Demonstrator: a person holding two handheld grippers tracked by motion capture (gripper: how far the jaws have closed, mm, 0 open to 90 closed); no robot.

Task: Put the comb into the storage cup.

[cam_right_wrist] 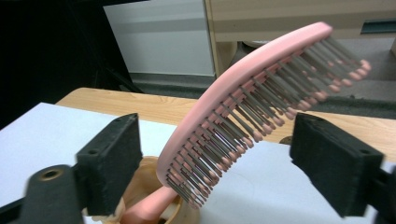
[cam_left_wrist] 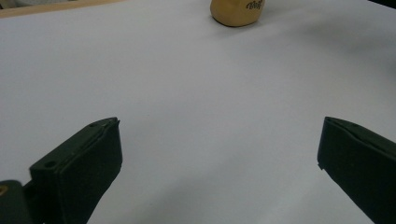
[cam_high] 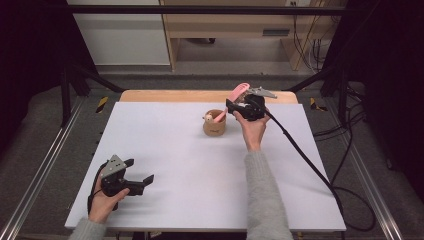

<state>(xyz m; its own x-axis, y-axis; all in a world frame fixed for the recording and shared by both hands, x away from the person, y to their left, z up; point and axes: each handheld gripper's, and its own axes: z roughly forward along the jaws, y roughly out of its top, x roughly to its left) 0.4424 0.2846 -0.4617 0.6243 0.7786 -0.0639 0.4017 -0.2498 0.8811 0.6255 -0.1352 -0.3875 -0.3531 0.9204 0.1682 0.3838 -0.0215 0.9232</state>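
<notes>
Standing handle-down in the tan cup [cam_high: 214,123] near the table's [cam_high: 165,145] far edge: pink hairbrush [cam_right_wrist: 243,116], probably leaning on the rim. Right tongs [cam_right_wrist: 215,158] gaping around it, pads clear, releasing. Left tongs [cam_left_wrist: 219,158] idling wide open, empty, well apart.

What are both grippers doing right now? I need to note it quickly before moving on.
Left gripper: open, holding nothing, low over the white table.
Right gripper: open, jaws apart on either side of the pink hairbrush, which stands in the cup.
</notes>
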